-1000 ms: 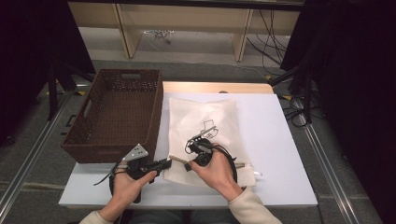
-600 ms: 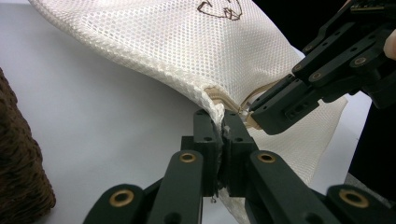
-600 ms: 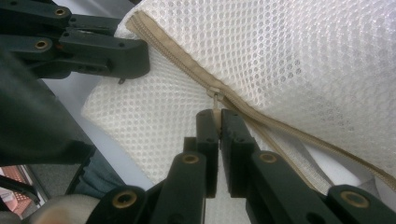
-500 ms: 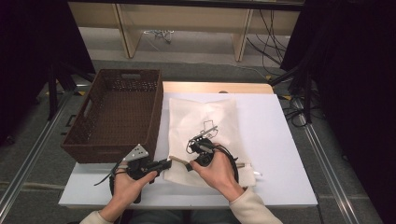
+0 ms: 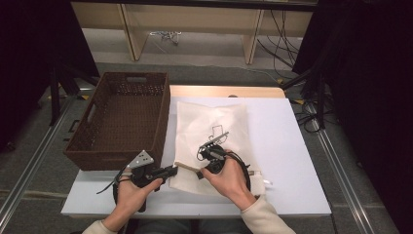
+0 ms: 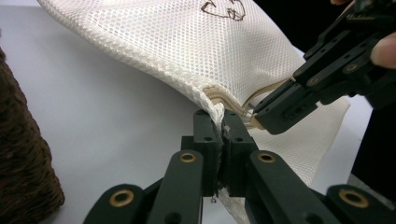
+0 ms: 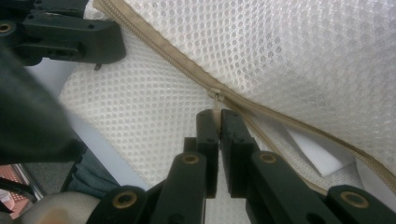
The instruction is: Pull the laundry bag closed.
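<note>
A white mesh bag [image 5: 209, 122] with a beige zipper [image 7: 159, 46] lies on the white table [image 5: 287, 146], its near edge lifted. My left gripper [image 5: 172, 169] is shut on the bag's corner at the zipper's end, and the left gripper view shows the jaws [image 6: 220, 119] pinching that mesh corner. My right gripper [image 5: 199, 171] sits just to the right of it, shut on the zipper pull [image 7: 215, 99]. Its tip [image 7: 218, 116] holds the pull tab close to the zipper line. Each gripper shows in the other's view, a short gap apart.
A dark brown wicker basket [image 5: 122, 117] stands on the table's left side, close to my left hand. A wooden strip [image 5: 226, 91] runs along the table's far edge. Dark stands and cables flank the table on both sides.
</note>
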A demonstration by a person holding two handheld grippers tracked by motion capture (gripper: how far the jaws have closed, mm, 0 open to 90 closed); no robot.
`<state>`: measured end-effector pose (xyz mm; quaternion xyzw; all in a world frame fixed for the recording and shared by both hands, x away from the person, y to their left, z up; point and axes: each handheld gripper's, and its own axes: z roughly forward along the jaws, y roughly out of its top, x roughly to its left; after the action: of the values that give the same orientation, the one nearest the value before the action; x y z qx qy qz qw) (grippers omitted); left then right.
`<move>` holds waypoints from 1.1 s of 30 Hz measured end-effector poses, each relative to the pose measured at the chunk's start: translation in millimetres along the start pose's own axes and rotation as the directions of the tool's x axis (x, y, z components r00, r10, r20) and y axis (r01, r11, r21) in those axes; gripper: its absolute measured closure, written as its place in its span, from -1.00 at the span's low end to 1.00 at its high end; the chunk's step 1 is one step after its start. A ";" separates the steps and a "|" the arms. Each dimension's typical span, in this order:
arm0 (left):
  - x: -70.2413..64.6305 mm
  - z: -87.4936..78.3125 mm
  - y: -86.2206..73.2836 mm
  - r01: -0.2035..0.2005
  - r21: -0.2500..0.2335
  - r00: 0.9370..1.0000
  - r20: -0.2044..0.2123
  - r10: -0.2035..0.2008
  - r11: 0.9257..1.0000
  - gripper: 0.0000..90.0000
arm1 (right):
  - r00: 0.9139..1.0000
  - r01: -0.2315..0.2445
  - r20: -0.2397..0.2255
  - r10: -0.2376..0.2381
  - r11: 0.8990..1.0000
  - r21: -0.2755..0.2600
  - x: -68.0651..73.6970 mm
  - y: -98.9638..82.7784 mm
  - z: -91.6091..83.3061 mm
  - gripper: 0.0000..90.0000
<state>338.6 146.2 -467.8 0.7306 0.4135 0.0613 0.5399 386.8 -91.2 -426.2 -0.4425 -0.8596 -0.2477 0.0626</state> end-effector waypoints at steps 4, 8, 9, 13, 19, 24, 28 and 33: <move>-0.5 0.2 -0.2 0.003 -0.002 1.000 -0.001 -0.003 1.000 0.92 | 1.000 -0.002 0.003 0.002 1.000 0.002 0.1 0.1 0.0 0.95; -0.2 -0.3 0.0 0.007 -0.007 1.000 -0.003 -0.007 1.000 0.92 | 1.000 -0.011 0.008 0.011 1.000 0.005 0.3 -0.1 -0.1 0.95; 0.4 -1.1 0.9 -0.008 -0.006 1.000 -0.003 0.008 1.000 0.92 | 1.000 -0.011 0.015 0.011 1.000 0.009 0.2 -0.2 -0.2 0.95; 1.0 -1.5 1.3 -0.013 -0.004 1.000 -0.008 0.013 1.000 0.92 | 1.000 -0.016 0.015 0.016 1.000 0.004 -2.2 -1.0 -1.0 0.95; 0.9 -1.7 1.1 -0.010 -0.004 1.000 -0.011 0.010 1.000 0.92 | 1.000 -0.014 0.012 0.013 1.000 0.008 -2.0 -1.5 -1.0 0.95; 1.6 -2.3 1.1 0.006 -0.013 1.000 -0.019 -0.006 1.000 0.92 | 0.999 -0.015 0.031 0.014 1.000 0.005 -6.4 -3.0 -1.9 0.95; 2.3 -2.6 0.9 0.004 -0.007 1.000 -0.024 -0.004 1.000 0.92 | 0.999 -0.020 0.025 0.020 1.000 0.008 -5.2 -3.3 -1.4 0.95; 2.1 -2.9 1.1 0.004 -0.009 1.000 -0.023 -0.005 1.000 0.92 | 0.999 -0.023 0.029 0.023 1.000 0.006 -5.7 -3.4 -2.7 0.95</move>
<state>339.0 149.7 -466.4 0.7264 0.4209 0.0703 0.5387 387.3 -98.3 -427.0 -0.4556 -0.8562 -0.2376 0.0545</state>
